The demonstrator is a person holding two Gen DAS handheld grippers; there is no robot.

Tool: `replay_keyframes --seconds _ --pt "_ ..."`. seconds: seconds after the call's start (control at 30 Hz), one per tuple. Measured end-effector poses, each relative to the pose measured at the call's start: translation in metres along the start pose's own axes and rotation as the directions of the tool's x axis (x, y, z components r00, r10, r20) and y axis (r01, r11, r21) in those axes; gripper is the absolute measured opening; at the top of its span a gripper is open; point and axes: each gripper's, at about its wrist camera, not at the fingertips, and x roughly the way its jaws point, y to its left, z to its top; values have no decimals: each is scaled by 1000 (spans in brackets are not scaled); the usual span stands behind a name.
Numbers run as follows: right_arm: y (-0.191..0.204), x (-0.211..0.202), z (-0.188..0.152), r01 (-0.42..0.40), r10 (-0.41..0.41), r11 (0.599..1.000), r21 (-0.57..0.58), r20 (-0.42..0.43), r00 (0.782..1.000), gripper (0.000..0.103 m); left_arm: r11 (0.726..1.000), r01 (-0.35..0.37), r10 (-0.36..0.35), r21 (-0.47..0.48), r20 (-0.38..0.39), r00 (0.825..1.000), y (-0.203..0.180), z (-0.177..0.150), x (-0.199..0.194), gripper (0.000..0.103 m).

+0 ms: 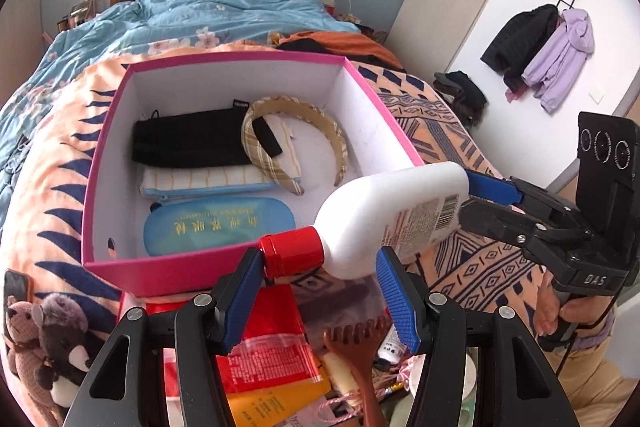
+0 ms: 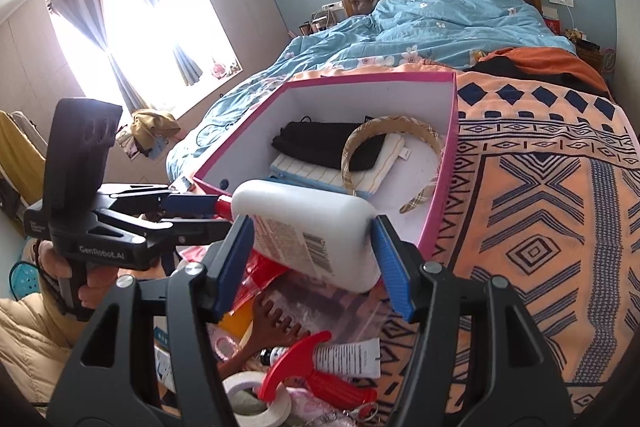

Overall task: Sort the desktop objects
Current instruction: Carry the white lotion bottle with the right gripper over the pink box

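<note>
A white bottle (image 1: 384,211) with a red cap (image 1: 290,253) hangs over the near right corner of a pink box (image 1: 224,269) on the bed. My left gripper (image 1: 320,279) is shut on its cap end, one pad on the cap, the other on the shoulder. My right gripper (image 2: 310,263) is shut on the bottle's (image 2: 308,227) base, blue pads on both sides. Each gripper shows in the other's view: the right gripper (image 1: 472,199) at the base, the left gripper (image 2: 196,213) at the cap. Inside the pink box (image 2: 450,163) lie a black pouch (image 1: 188,143), a plaid headband (image 1: 320,131), a striped pouch and a blue case (image 1: 216,225).
Below the bottle is a pile of loose things: a red packet (image 1: 272,339), a brown back scratcher (image 1: 360,347), an orange tube, a white tube (image 2: 348,359), a red-handled tool (image 2: 316,379) and a tape roll (image 2: 256,399). Plush toys (image 1: 44,339) sit near left. Patterned blanket (image 2: 540,207) spreads right.
</note>
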Motion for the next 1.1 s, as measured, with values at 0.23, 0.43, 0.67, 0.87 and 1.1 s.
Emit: replay_keyframes --seconds 0.23,0.43,0.67,0.87,1.1 --pt "-8 11 5 17 -17 1000 13 12 1000 63 1000 -6 6 -3 20 1000 2 7 2 59" --pt "-13 23 2 12 -12 1000 15 -13 1000 63 1000 -3 4 -22 32 999 7 12 4 63" --pt "-11 22 3 28 -28 1000 8 -4 1000 63 999 -36 36 -15 37 999 4 15 6 65" --pt "-5 22 11 46 -46 999 -17 17 999 63 999 -47 48 -25 41 998 7 19 7 65" --pt "-7 31 10 64 -64 997 -32 -3 998 63 999 -46 47 -19 42 998 9 23 10 67"
